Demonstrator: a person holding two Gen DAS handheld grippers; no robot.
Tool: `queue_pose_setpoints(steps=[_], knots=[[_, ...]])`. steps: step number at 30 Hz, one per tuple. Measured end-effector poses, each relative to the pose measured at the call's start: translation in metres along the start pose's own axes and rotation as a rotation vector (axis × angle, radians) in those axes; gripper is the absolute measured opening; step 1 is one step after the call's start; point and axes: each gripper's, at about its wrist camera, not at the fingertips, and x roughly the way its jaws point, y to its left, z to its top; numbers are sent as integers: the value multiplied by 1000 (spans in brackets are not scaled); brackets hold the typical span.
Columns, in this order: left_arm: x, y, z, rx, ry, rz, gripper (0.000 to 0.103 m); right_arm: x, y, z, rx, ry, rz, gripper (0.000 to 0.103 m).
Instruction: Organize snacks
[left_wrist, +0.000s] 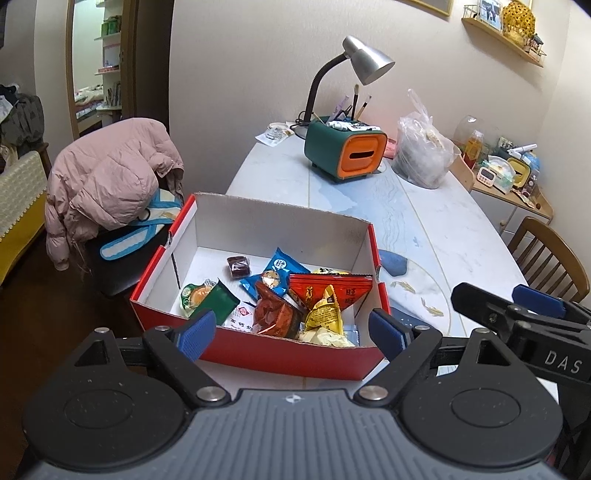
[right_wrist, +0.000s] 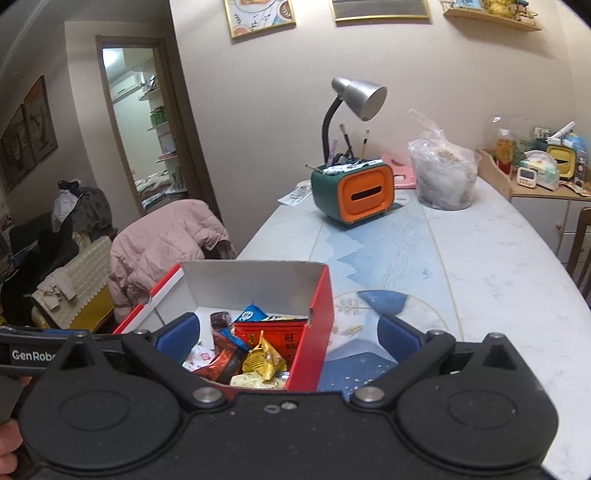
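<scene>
The red cardboard box (left_wrist: 258, 347), white inside with thin upright walls, sits at the near left edge of the marbled worktop (left_wrist: 461, 236), holding crinkly foil snack packets (left_wrist: 295, 302) heaped toward its near right corner. The left hand-held gripper (left_wrist: 291, 332) hovers released over them, nothing between its blue ribbed pads. The right hand-held gripper (right_wrist: 288, 338) is released too, straddling the box's right wall. Smooth bare worktop stretches rightward.
</scene>
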Motion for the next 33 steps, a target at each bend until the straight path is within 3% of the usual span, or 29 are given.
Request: queue_pose_setpoints(steps=[14, 33], knots=[[-10, 0, 1, 2, -47, 10, 90, -9, 2, -3, -17, -23, -14, 103], [-13, 1, -3, -6, -28, 35, 90, -12, 4, -3, -15, 4, 5, 103]])
